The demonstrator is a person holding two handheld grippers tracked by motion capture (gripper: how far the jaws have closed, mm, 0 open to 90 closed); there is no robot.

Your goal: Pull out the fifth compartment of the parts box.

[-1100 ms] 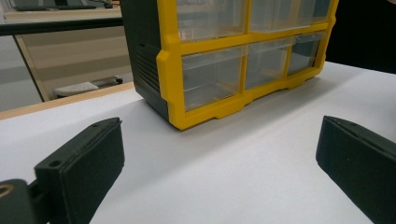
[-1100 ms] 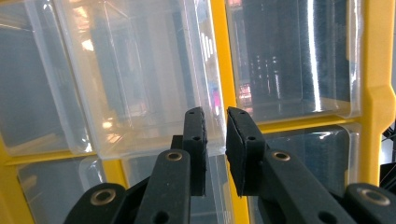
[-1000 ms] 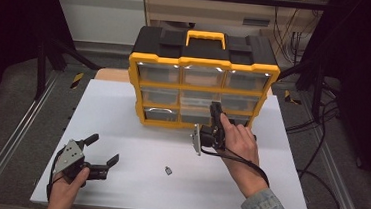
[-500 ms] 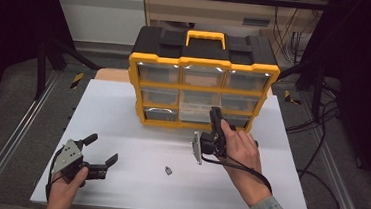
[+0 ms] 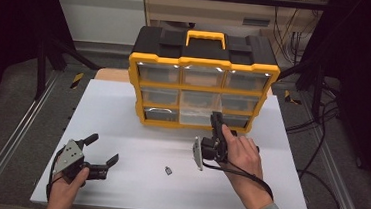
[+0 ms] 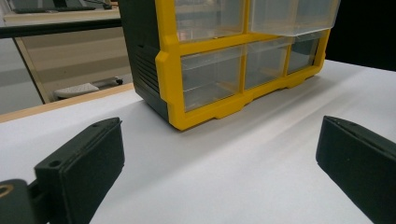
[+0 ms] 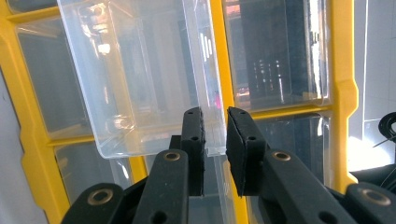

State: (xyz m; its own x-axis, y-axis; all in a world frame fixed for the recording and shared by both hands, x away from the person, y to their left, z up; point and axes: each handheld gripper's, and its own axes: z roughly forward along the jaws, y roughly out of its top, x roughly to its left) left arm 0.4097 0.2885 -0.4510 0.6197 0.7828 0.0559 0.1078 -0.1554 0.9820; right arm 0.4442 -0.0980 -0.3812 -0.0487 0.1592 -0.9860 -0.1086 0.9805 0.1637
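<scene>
Right gripper [image 7: 215,140]: your jaws pinch the clear drawer [image 7: 140,84] lip, drawer partly out.
Left gripper [image 5: 100,154]: jaws wide, empty.
Left to do: finish pulling.

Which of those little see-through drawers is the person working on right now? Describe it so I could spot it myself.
Start at the yellow and black organizer standing at the back of the white table. Go to its bottom row of clear drawers, then to the middle drawer. It alone sticks out from the frame, with the right gripper at its front edge, while its neighbours sit flush.
</scene>
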